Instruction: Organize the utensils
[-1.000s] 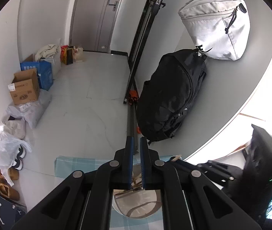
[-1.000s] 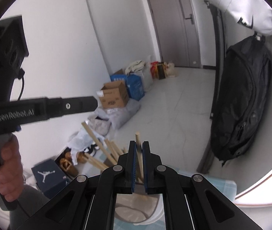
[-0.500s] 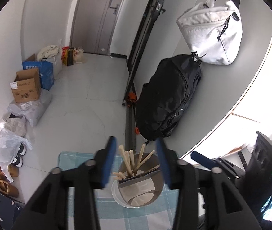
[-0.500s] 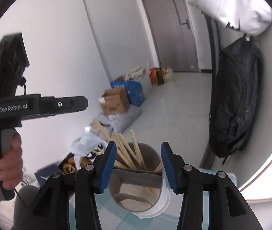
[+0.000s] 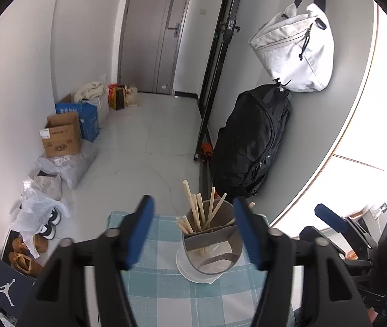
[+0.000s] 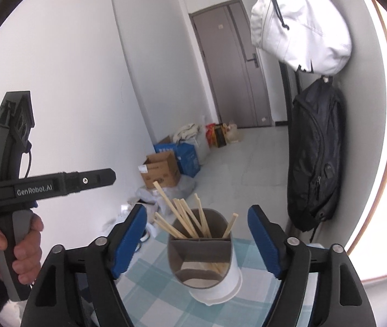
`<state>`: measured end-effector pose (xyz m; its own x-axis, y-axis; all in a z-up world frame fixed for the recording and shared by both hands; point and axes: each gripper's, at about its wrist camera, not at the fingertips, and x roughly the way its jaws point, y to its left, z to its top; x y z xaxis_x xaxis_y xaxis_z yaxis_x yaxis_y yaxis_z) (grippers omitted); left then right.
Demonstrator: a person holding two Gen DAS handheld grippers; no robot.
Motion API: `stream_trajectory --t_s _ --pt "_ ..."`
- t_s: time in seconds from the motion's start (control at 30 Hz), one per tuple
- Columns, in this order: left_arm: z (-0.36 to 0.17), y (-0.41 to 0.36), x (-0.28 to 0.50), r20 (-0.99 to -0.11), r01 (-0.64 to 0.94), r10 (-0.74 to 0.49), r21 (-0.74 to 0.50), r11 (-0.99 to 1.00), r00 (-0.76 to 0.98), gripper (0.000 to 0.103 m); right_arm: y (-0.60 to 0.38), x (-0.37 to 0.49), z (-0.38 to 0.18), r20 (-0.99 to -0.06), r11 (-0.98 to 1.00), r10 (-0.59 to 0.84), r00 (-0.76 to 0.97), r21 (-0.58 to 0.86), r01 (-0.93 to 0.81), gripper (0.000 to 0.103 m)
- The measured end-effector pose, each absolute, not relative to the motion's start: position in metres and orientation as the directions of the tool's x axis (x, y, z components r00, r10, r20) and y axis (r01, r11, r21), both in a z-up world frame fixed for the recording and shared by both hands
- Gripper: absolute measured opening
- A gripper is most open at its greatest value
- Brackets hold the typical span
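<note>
A grey divided utensil holder (image 5: 211, 248) stands in a white base on the blue checked cloth (image 5: 160, 280). Several wooden chopsticks (image 5: 197, 211) stand in its far compartment. The holder also shows in the right wrist view (image 6: 201, 253), with the chopsticks (image 6: 182, 218) leaning left. My left gripper (image 5: 193, 231) is open and empty, its jaws wide on either side of the holder, above and in front of it. My right gripper (image 6: 197, 239) is open and empty, likewise framing the holder. The left gripper's body shows at the left of the right wrist view (image 6: 49, 185).
The cloth-covered table ends just beyond the holder. On the floor beyond are cardboard boxes (image 5: 61, 136), bags and shoes (image 5: 24, 256) along the left wall. A black backpack (image 5: 250, 141) and a white bag (image 5: 294, 46) hang at the right wall.
Both grippers went from shut to wide open and drew back and up from the holder. The chopsticks now stand free in the holder.
</note>
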<state>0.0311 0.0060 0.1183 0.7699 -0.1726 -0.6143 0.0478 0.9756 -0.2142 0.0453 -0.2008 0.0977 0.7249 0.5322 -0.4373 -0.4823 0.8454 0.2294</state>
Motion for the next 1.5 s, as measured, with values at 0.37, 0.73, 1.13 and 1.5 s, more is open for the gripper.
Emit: stream_trajectory --t_s 0.37,0.73,1.13,1.5 --pt "0.121 0.001 -0.010 -0.555 0.026 -0.105 -0.148 0.989 0.825 0.079 -0.215 -0.003 0.109 -0.332 0.852 0.524 0.784 0.200 -0.484 0.099" --pt "0.104 0.007 -0.048 -0.465 -0.035 -0.021 -0.111 0.993 0.885 0.091 -0.228 -0.045 0.092 -0.245 0.862 0.507 0.827 0.144 -0.486 0.103" --pt "0.046 0.011 -0.054 -0.457 -0.095 0.049 -0.079 0.992 0.888 0.091 -0.228 -0.055 0.044 -0.248 0.867 0.498 0.831 0.134 -0.480 0.103" --pt "0.010 0.023 -0.034 -0.520 -0.136 0.061 -0.107 0.985 0.852 0.091 -0.211 -0.043 0.023 -0.297 0.859 0.508 0.808 0.105 -0.501 0.103"
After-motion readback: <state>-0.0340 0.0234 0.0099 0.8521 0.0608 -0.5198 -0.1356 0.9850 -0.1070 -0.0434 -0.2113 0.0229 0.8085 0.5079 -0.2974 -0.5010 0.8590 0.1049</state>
